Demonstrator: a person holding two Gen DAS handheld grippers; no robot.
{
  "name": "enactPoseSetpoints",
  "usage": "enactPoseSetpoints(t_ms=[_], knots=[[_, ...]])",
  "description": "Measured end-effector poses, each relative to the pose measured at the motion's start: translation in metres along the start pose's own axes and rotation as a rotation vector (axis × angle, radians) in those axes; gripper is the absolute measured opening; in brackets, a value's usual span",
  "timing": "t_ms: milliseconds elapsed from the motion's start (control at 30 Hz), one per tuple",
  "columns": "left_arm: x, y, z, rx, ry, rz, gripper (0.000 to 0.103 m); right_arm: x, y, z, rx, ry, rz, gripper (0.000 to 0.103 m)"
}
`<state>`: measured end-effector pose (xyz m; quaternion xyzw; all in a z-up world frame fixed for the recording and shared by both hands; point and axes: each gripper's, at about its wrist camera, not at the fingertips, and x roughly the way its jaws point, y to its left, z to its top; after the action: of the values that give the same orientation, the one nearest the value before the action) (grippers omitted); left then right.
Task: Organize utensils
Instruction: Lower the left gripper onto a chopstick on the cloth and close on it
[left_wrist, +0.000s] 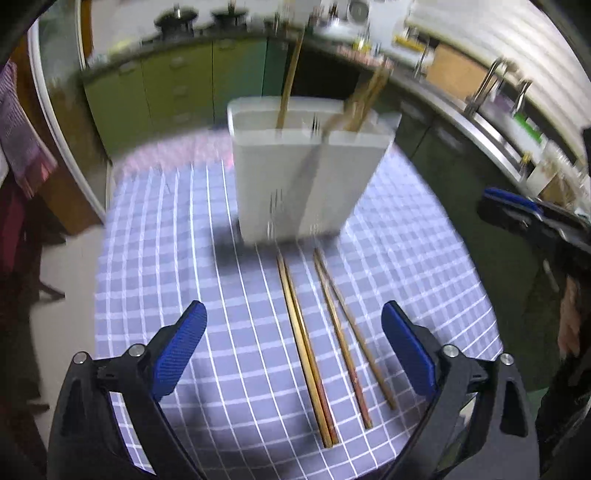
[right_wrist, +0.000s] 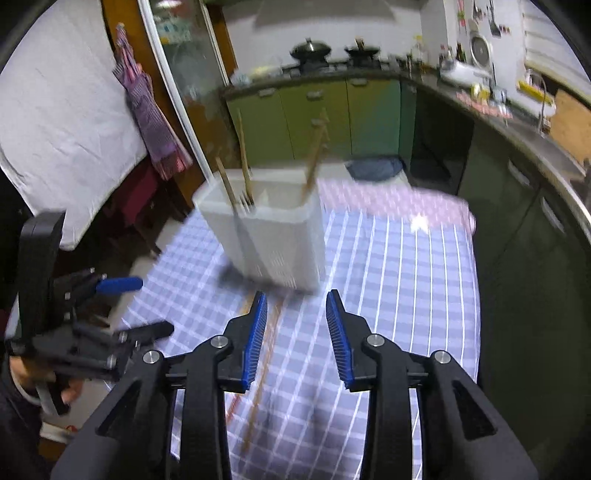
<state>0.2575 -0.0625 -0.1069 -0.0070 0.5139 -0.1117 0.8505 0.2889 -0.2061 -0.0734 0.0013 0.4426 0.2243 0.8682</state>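
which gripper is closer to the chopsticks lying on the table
Left. The left gripper hangs open right over the four loose chopsticks, which lie between its fingers in view. The right gripper sits off to their right, jaws apart and empty.

Dim indoor lighting, cool and slightly bluish over the checked cloth (left_wrist: 207, 229). Strong fisheye bending in both views: straight cabinet fronts (right_wrist: 314, 118) curved, black vignette at the corners. Heavy motion blur on the white container (left_wrist: 306, 184) and the sticks standing in it, edges smeared and doubled. Sharper on the chopsticks (left_wrist: 306, 347) lying flat in the left wrist view, smeared to streaks in the right wrist view. Soft dark shadow at the container's foot. Small bright glare patch on the pink cloth (right_wrist: 419, 221). Blurred background beyond, kitchen details indistinct.
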Motion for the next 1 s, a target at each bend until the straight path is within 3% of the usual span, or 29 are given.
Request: enactPoseSetpoints(t_ms=[133, 167, 267, 300, 367, 433, 1000], knots=[[0.039, -0.003, -0.003, -0.015, 0.152, 0.0, 0.066, 0.03, -0.015, -0.032, 0.025, 0.094, -0.005, 0.034], [0.05, -0.003, -0.003, -0.023, 0.191, 0.001, 0.065, 0.035, -0.016, -0.036, 0.029, 0.108, -0.003, 0.034], [0.07, -0.002, -0.005, -0.038, 0.243, 0.023, 0.055, 0.049, -0.02, -0.049, 0.04, 0.151, 0.015, 0.034], [0.078, -0.001, -0.006, -0.043, 0.27, 0.032, 0.047, 0.051, -0.02, -0.05, 0.042, 0.154, 0.019, 0.034], [0.09, 0.001, -0.007, -0.051, 0.309, 0.039, 0.039, 0.053, -0.02, -0.052, 0.043, 0.161, 0.026, 0.034], [0.099, 0.003, -0.008, -0.058, 0.337, 0.052, 0.028, 0.054, -0.022, -0.054, 0.043, 0.164, 0.035, 0.039], [0.125, -0.005, -0.005, -0.045, 0.394, 0.11, 0.023, 0.066, -0.024, -0.054, 0.06, 0.198, 0.072, 0.04]])
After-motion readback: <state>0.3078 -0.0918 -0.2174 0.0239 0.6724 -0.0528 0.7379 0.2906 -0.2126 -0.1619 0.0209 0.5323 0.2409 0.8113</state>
